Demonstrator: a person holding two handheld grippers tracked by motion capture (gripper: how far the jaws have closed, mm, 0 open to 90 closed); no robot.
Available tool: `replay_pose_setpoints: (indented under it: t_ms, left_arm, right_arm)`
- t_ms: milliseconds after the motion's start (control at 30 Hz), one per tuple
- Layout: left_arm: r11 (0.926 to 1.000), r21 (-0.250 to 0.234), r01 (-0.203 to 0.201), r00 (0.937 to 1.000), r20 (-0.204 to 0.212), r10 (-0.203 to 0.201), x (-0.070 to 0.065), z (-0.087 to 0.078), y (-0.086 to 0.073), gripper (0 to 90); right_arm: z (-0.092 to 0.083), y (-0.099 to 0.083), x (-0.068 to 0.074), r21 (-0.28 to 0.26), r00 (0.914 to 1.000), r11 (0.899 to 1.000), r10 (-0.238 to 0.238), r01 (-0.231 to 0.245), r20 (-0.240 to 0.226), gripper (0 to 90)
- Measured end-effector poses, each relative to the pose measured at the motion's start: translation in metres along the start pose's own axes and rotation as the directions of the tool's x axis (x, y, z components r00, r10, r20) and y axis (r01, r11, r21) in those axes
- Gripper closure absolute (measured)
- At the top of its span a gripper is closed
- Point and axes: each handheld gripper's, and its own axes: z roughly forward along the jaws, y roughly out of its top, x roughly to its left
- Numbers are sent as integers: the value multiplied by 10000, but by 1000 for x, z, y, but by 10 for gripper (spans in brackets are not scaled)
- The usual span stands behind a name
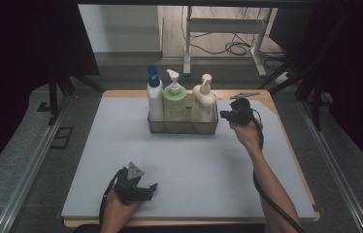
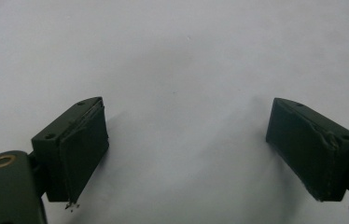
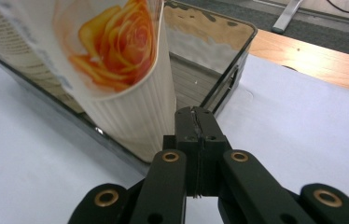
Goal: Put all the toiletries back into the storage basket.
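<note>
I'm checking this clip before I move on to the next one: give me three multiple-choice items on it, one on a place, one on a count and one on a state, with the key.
1. Where does the clear plastic bin stand on the grey mat?
A. at the near edge, beside the left gripper
B. towards the far edge, near the middle
C. off the mat, on the floor

2. How many pump bottles stand in that bin?
A. two
B. three
C. five

3. How do the jaws of the right gripper stand?
A. shut together with nothing between them
C. wide open around a bottle
B. shut on a pump head

Key: 1 B, the high view shows the bin far from the person. 2 B, the blue-capped white bottle, pale green bottle and cream bottle stand in a row. 3 A, the right gripper view shows the pads meeting beside the bin's corner.
</note>
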Motion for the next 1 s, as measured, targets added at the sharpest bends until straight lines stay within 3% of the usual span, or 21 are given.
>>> replay_pose_setpoints:
  t_ms: [433,1000]
  left_arm:
    - [10000,-16,1,10000,0,-1,0,0,0,122]
    - [10000,1,-2,10000,3,2,0,0,0,122]
  right_arm:
    - [25,11,2,288,9999,9995,102,-102,-2,895]
    - [39,12,4,404,9998,9991,132,-125,-170,894]
